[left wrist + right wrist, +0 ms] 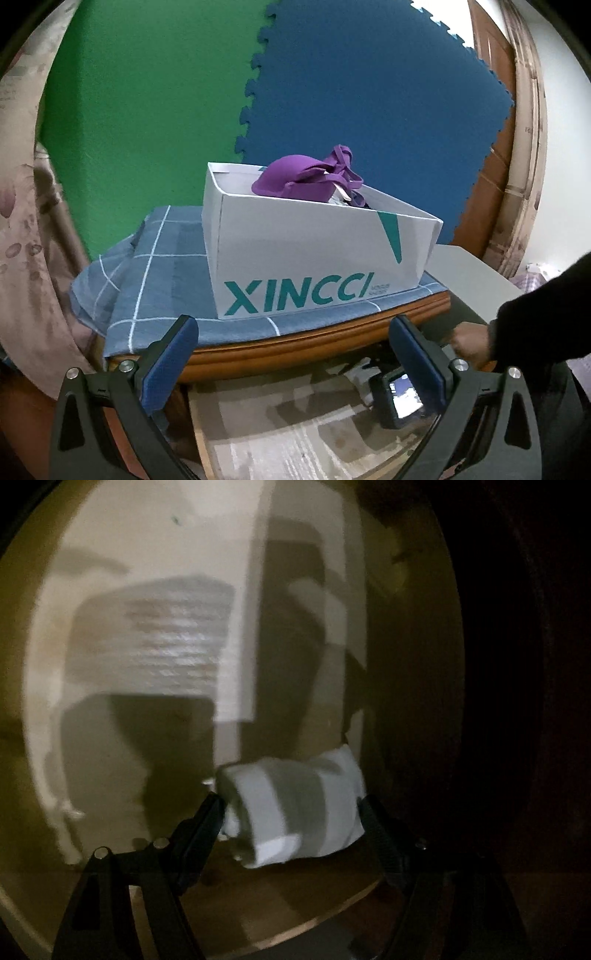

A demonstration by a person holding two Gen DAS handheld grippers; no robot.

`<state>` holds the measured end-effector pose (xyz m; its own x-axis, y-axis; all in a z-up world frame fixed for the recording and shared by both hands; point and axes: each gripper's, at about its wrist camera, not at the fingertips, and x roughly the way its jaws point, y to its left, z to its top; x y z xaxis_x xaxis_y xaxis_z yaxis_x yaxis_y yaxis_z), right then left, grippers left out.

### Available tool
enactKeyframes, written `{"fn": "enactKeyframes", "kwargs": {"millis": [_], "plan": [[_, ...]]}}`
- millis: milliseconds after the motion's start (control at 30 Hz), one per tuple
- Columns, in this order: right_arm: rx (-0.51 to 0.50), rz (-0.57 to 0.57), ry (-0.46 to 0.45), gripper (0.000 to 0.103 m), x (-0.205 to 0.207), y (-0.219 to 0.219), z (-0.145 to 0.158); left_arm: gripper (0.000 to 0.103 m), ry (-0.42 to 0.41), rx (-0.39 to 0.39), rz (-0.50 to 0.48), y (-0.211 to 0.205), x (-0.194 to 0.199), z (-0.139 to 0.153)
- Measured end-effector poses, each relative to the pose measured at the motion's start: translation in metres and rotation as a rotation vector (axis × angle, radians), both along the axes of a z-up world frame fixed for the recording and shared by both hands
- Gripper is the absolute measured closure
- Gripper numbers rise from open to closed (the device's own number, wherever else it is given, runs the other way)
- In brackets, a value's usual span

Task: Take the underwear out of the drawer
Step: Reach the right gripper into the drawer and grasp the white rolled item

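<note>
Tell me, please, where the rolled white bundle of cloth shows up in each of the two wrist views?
Left wrist view: the bundle is not in it.
Right wrist view: the rolled white bundle lies low and centre, between the right gripper fingers, in dim light.
Shared landmark: the right gripper, seen in the left wrist view only as its camera unit under a hand.

A pale, whitish roll of underwear (pixel 295 812) lies on its side on the floor of the drawer (pixel 155 738), low in the right wrist view. It is folded into a soft, thick bundle with grey shadowed bands across it, and its rolled end faces the lower left. It sits near the drawer's dark right wall, the rest of the light drawer bottom stretching away behind it. The picture is dim and blurred, so the cloth's weave and any print cannot be told.
</note>
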<state>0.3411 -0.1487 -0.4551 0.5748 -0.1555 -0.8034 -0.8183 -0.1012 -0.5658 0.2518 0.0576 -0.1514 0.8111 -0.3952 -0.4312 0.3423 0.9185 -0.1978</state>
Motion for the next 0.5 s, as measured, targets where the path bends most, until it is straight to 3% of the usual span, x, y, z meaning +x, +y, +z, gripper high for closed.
{"fn": "enactKeyframes", "kwargs": {"millis": [133, 267, 400, 500], "plan": [[0.026, -0.026, 0.016, 0.023, 0.005, -0.003, 0.003, 0.001, 0.017, 0.001, -0.005, -0.002, 0.004, -0.003], [0.035, -0.082, 0.057, 0.046, 0.004, -0.005, 0.006, 0.001, 0.028, -0.008, -0.001, -0.002, 0.006, -0.004], [0.058, -0.147, 0.092, 0.061, -0.002, -0.003, 0.018, 0.001, 0.026, -0.011, 0.014, 0.0, 0.005, -0.003], [0.128, -0.192, 0.097, 0.062, -0.018, -0.003, 0.044, 0.001, 0.028, -0.012, 0.039, 0.004, 0.006, -0.004]]}}
